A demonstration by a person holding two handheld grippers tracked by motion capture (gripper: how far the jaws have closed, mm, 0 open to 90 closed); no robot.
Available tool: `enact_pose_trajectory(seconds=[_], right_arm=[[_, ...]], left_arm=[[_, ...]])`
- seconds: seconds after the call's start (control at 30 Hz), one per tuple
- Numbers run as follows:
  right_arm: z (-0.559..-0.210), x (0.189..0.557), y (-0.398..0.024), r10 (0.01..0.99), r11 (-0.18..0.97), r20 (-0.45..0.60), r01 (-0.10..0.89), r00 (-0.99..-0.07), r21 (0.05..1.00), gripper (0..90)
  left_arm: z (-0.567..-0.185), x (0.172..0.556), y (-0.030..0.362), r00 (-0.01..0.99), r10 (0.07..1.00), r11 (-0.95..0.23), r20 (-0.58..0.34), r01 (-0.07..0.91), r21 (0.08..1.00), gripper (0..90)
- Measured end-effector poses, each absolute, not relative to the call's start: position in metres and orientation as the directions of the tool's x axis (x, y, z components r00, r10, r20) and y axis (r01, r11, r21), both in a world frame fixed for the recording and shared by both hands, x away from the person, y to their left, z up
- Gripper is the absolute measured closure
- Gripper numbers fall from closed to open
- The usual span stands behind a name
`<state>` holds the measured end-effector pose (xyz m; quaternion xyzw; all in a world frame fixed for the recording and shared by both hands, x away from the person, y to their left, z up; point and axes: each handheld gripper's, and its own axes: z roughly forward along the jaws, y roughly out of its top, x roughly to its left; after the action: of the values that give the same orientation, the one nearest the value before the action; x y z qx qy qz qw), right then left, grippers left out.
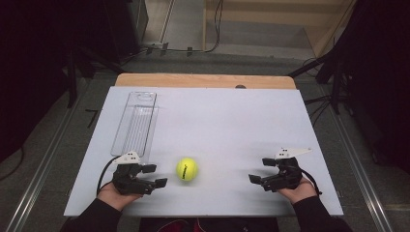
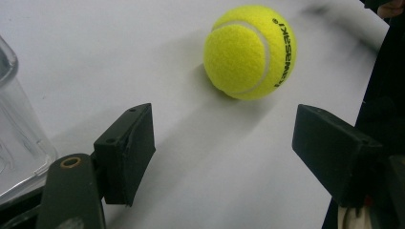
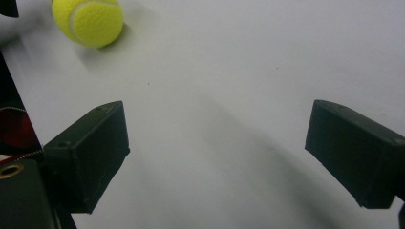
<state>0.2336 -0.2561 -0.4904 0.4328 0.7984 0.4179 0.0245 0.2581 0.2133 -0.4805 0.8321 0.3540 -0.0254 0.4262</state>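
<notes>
A yellow tennis ball point(image 1: 186, 169) lies on the white board point(image 1: 222, 121) near its front edge, between my two grippers. My left gripper point(image 1: 155, 175) rests just left of the ball, jaws apart with nothing between them. In the left gripper view the ball point(image 2: 250, 51) sits ahead of the open left gripper point(image 2: 224, 148), slightly to the right and clear of both pads. My right gripper point(image 1: 260, 169) sits farther off at the right, open and empty. In the right gripper view the ball point(image 3: 88, 21) shows far at the upper left, beyond the spread right gripper point(image 3: 217, 152).
A clear plastic tray point(image 1: 135, 123) lies lengthwise at the board's left side, behind the left gripper; its corner point(image 2: 19, 143) shows at the left in the left gripper view. A wooden table edge point(image 1: 203, 79) runs behind the board. Dark floor and cables surround the table.
</notes>
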Motion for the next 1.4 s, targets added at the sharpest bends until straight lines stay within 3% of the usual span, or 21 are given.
enact_pose_trajectory(seconds=[1.4], right_arm=[[-0.4918, 0.2369, -0.2565, 0.711, 0.267, 0.338, 0.682, -0.616, 0.681, 5.9]], left_arm=[[-0.4809, 0.2587, 0.2121, 0.75, 0.563, -0.399, -0.347, 0.615, 0.68, 22.7]])
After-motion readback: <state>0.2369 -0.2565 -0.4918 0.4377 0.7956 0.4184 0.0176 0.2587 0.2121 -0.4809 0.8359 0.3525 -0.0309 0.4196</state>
